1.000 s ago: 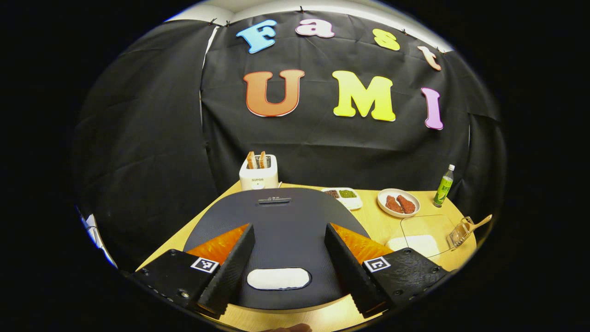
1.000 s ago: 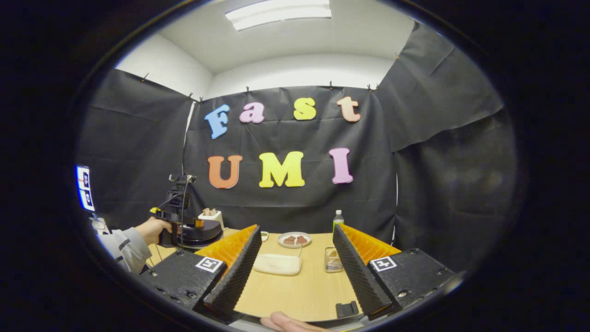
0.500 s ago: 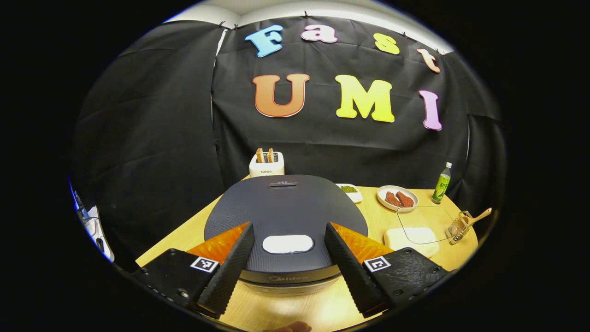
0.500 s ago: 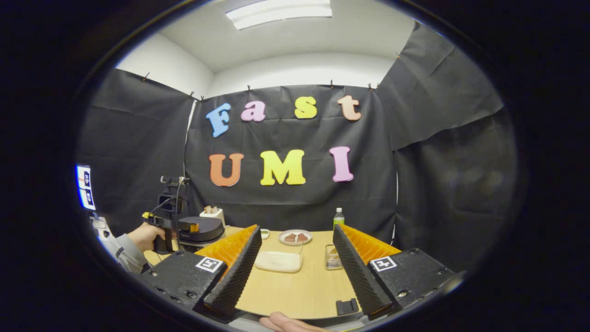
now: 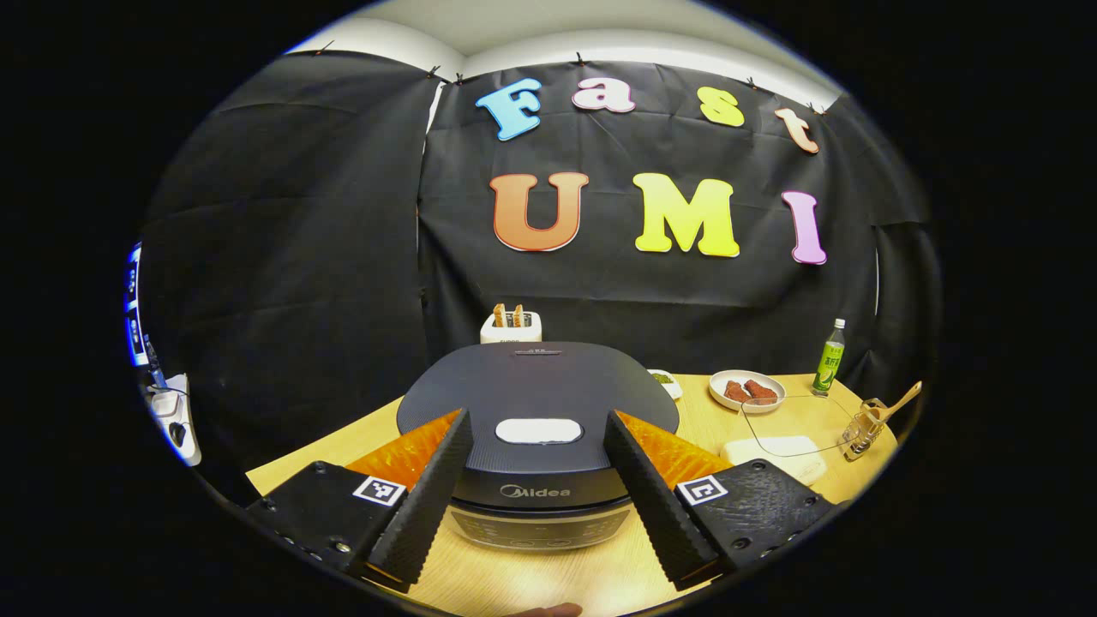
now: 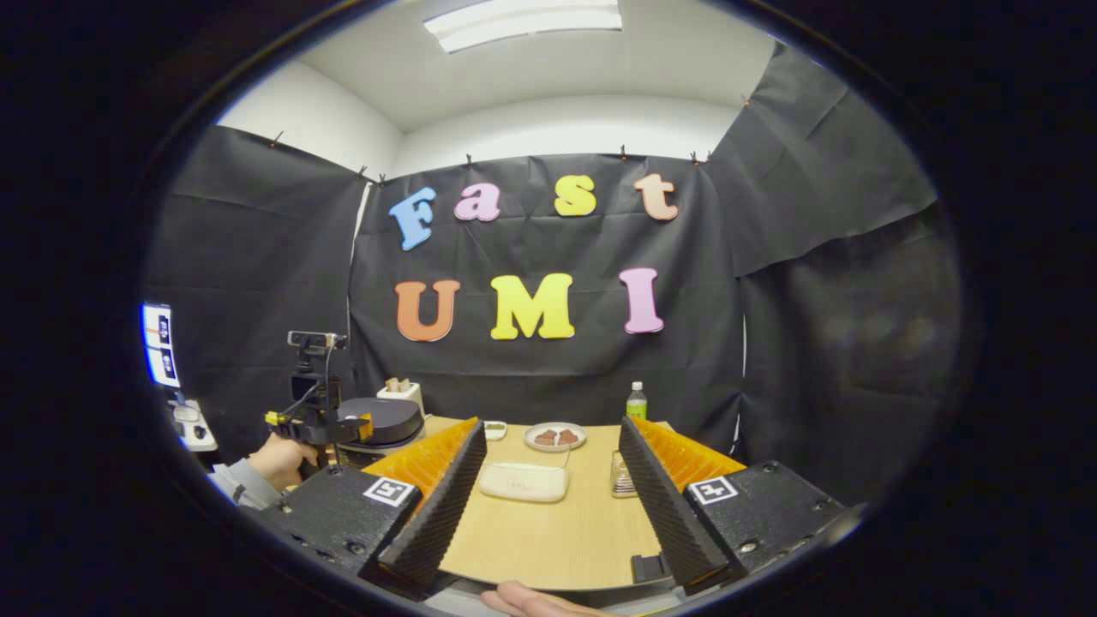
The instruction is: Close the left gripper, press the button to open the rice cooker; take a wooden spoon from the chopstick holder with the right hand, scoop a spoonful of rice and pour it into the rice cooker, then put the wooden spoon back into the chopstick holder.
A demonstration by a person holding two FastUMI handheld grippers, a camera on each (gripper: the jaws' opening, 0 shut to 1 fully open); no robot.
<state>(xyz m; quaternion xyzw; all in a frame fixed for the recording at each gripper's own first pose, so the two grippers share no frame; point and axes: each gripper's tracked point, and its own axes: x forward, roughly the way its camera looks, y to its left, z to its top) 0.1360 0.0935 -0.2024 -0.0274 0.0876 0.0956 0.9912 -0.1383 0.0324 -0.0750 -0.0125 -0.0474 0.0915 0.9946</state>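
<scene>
Left gripper (image 5: 538,497) jaws wide apart, nothing held, rice cooker (image 5: 538,403) dead ahead at 12, lid down. Right gripper (image 6: 548,506) also spread, empty, above table (image 6: 548,540). Wooden spoon (image 5: 900,401) in chopstick holder (image 5: 861,426), 3 o'clock, left gripper view.

Right gripper (image 6: 548,506), jaws apart, above the table (image 6: 557,540).

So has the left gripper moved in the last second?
Yes. The left gripper has pulled back and dropped: the rice cooker has receded and its front panel now shows. From the right gripper view, it sits lower against the toaster.
</scene>
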